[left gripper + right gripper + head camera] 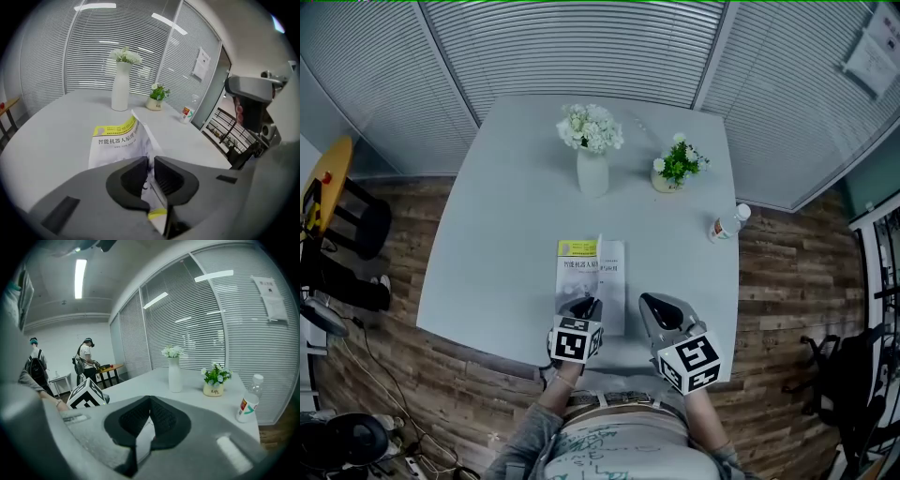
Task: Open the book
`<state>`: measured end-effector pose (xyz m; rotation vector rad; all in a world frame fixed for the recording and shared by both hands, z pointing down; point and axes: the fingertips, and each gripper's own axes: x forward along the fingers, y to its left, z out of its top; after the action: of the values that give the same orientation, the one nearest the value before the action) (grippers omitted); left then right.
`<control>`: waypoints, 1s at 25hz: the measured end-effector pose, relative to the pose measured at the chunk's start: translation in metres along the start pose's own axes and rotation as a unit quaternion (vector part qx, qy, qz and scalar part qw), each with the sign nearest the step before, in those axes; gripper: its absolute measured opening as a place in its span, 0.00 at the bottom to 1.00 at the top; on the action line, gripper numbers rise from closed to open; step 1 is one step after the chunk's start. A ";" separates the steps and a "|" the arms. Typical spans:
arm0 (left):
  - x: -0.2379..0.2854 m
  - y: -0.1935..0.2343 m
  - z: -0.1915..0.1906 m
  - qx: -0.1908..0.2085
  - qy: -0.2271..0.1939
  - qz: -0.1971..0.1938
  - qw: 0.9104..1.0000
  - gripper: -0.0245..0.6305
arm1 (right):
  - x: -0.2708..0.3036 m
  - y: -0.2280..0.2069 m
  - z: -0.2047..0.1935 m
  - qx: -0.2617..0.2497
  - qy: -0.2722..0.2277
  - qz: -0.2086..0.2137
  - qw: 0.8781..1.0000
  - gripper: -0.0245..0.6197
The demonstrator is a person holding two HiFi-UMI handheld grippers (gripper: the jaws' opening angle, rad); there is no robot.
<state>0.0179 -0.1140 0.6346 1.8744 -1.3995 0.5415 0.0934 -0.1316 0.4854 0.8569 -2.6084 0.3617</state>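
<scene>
A thin book (pixel 591 272) with a white cover and a yellow band at its top lies on the grey table (pixel 506 206) near the front edge. My left gripper (pixel 589 307) is shut on the near edge of the cover, and that edge stands lifted off the pages. In the left gripper view the titled cover (pixel 117 140) slopes up into the closed left gripper (pixel 151 164). My right gripper (pixel 649 302) hovers just right of the book, apart from it. Seen in its own view, the right gripper (pixel 150 401) has its tips together with nothing between them.
A white vase of white flowers (pixel 592 150) and a small potted plant (pixel 675 167) stand at the table's far side. A plastic bottle (pixel 727 223) stands near the right edge. A yellow side table (pixel 328 178) is at the left. Two people (pixel 86 357) stand in the background.
</scene>
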 end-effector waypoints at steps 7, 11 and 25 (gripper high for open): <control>0.001 0.005 0.002 -0.022 0.003 -0.033 0.999 0.09 | 0.010 0.008 -0.002 0.014 0.002 -0.012 1.000 0.04; -0.002 0.013 0.001 -0.012 0.010 -0.030 0.999 0.07 | 0.014 0.014 -0.002 -0.002 0.008 -0.022 1.000 0.04; -0.016 0.053 -0.002 -0.039 0.012 -0.046 0.998 0.06 | 0.040 0.033 0.007 0.017 -0.001 -0.045 0.999 0.04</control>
<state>-0.0370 -0.1100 0.6410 1.8529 -1.2933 0.4561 0.0413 -0.1285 0.4914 0.9819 -2.5628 0.3817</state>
